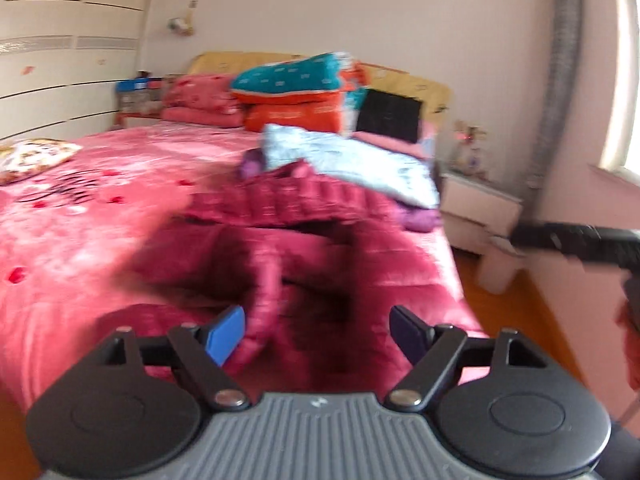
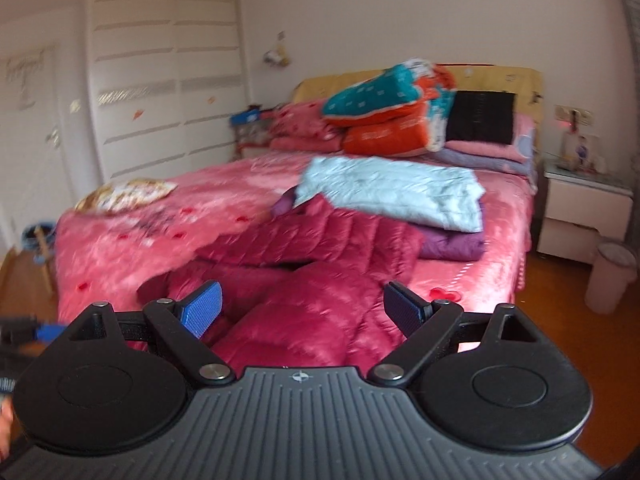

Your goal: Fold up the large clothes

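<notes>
On the pink bed (image 2: 120, 256), a crumpled maroon puffer jacket (image 2: 320, 280)

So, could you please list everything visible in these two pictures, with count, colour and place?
Puffer jacket: one, dark red, near end of bed.
Folded coat: one, pale blue, mid-bed, atop a purple garment.
Bed cover: one, pink.
Quilts: stack, teal and orange, by headboard.
Black cloth: one, against headboard.
Nightstand: one, white, right of bed.
Bin: one, pale, on floor.
Wardrobe: one, white, left wall.
Left gripper: fingers open, blue pads.
Right gripper: fingers open.
</notes>
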A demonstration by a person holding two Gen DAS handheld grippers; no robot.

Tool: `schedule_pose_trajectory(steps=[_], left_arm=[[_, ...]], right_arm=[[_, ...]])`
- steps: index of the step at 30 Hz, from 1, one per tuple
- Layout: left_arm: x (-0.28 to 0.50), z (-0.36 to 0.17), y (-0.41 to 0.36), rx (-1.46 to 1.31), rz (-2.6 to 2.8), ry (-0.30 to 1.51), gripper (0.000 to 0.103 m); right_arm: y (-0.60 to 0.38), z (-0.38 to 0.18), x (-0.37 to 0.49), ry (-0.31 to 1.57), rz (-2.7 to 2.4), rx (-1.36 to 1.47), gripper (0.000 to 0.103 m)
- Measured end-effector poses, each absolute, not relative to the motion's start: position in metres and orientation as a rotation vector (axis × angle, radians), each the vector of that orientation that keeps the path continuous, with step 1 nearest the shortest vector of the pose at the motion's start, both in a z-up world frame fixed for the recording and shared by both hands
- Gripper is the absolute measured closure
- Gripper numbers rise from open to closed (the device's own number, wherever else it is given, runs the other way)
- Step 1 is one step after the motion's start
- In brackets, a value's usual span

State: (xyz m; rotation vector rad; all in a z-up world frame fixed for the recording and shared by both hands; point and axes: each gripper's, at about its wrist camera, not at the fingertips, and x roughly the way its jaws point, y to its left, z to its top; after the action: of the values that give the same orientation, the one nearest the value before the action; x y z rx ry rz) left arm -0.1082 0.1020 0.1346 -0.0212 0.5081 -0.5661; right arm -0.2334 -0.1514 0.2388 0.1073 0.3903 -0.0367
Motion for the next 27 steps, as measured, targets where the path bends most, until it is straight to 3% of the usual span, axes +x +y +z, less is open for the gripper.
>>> schedule_pose_trajectory(steps=[13, 15, 17, 21, 23, 27], left_arm=[[-0.025, 0.099, 0.069, 0.013, -0.472, 0.566, 0.025], [-0.014, 0.091, 0.059, 0.033, -0.449, 0.577, 0.032], [0.0, 0.082, 0.056, 0.023, -0.416, 0.61, 0.052], [0.012, 0.077, 0.065, -0.043, -0.385, 0.623, 0.071], [0.01, 0.08, 0.07, -0.042, -0.378, 0.602, 0.094], [0.004, 0.093, 0.095, -0.135, -0.345, 0.542, 0.098]], right_arm=[[-0.088, 0.175, -0.211, 0.57, 0.155, -0.165, 0.0], [-0.084, 0.17, -0.208, 0.582, 0.169, -0.188, 0.0], [-0.082, 0.167, -0.206, 0.592, 0.175, -0.191, 0.0], [-0.084, 0.162, -0.198, 0.601, 0.173, -0.172, 0.0], [-0.084, 0.157, -0.196, 0.6, 0.168, -0.162, 0.0], [-0.086, 0.159, -0.199, 0.594, 0.147, -0.131, 0.0]])
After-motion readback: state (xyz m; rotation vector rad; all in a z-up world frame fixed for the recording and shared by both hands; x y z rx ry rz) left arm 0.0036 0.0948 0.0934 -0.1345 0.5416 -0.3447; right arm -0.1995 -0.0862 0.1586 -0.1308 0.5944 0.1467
